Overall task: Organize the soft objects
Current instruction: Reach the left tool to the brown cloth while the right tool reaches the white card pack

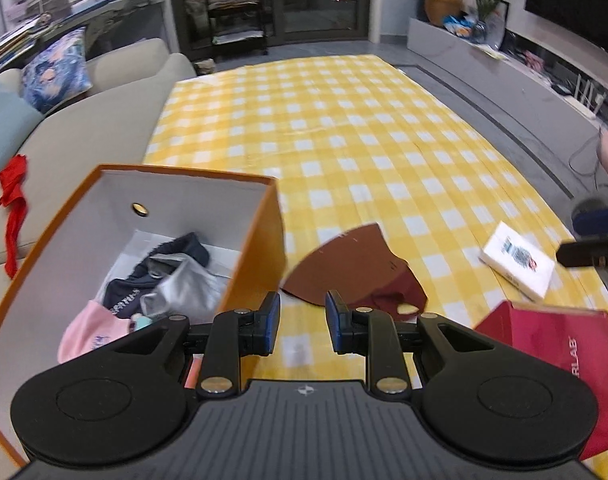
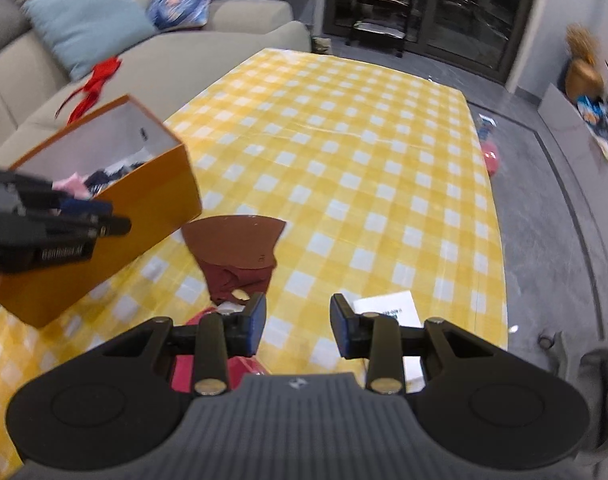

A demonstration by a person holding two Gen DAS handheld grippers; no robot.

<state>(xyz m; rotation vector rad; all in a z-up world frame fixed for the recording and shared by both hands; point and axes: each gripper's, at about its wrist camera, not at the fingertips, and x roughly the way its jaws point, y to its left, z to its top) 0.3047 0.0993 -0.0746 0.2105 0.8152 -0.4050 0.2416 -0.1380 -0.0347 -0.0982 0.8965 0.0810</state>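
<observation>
Maroon fabric (image 1: 388,298), tucked under a brown card (image 1: 344,256), lies on your yellow checked tablecloth (image 1: 344,128) just beside the orange box (image 1: 263,240), which already holds a pink garment (image 1: 89,328), a grey one (image 1: 187,288) and a navy one (image 1: 175,250). Your left gripper (image 1: 302,322) and right gripper (image 2: 297,326) both hover over the cloth with jaws apart, pinching nothing. A white booklet (image 1: 518,262) and red bag (image 1: 552,340) lie to the right.
</observation>
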